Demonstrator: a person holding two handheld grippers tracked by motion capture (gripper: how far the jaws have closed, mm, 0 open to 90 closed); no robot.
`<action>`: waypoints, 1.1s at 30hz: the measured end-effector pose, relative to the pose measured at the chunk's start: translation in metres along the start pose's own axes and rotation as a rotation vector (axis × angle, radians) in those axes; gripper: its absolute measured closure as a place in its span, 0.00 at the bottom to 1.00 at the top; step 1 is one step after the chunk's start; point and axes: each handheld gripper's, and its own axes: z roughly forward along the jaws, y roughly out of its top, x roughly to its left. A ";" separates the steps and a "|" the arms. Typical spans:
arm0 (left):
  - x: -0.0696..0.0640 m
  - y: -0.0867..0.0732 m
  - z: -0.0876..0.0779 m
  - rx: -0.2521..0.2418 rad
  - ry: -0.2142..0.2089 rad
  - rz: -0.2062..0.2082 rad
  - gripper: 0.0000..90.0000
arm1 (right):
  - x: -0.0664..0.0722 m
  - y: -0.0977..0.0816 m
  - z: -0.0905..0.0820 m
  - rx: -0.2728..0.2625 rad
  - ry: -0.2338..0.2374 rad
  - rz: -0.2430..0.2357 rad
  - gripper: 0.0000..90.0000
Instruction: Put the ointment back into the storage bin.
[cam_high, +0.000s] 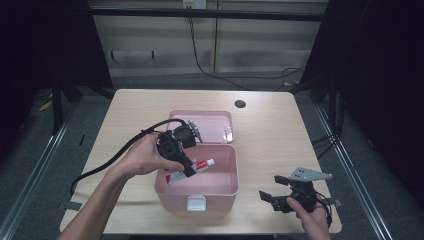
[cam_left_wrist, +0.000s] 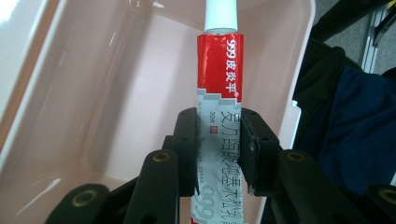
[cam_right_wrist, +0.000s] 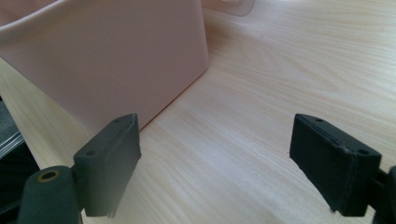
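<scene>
A red, white and silver tube (cam_left_wrist: 219, 93) with a white cap is clamped between the jaws of my left gripper (cam_left_wrist: 218, 149), which is shut on its lower half. In the high view the left gripper (cam_high: 186, 167) holds the tube (cam_high: 197, 166) over the inside of an open pink box (cam_high: 227, 187), cap pointing right. The box's lid (cam_high: 215, 120) lies flat behind it. My right gripper (cam_high: 274, 190) stands open near the table's front right, to the right of the box, with nothing between its jaws. In the right gripper view, the right gripper (cam_right_wrist: 231, 163) faces the box's outer wall (cam_right_wrist: 116, 56).
The light wooden table (cam_high: 270, 130) has a round cable hole (cam_high: 240, 104) at the back. A white latch (cam_high: 196, 203) sits on the box's front. Dark floor and metal rails flank the table on both sides.
</scene>
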 end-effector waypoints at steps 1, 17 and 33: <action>0.000 0.001 0.002 0.004 -0.001 -0.001 0.78 | 0.000 0.000 0.000 0.000 -0.001 0.000 0.18; -0.003 0.008 0.032 0.070 -0.034 0.040 0.78 | 0.000 0.000 0.000 0.000 -0.001 -0.001 0.18; -0.002 0.013 0.059 0.111 -0.057 0.058 0.78 | 0.000 0.000 0.000 0.002 -0.004 0.001 0.18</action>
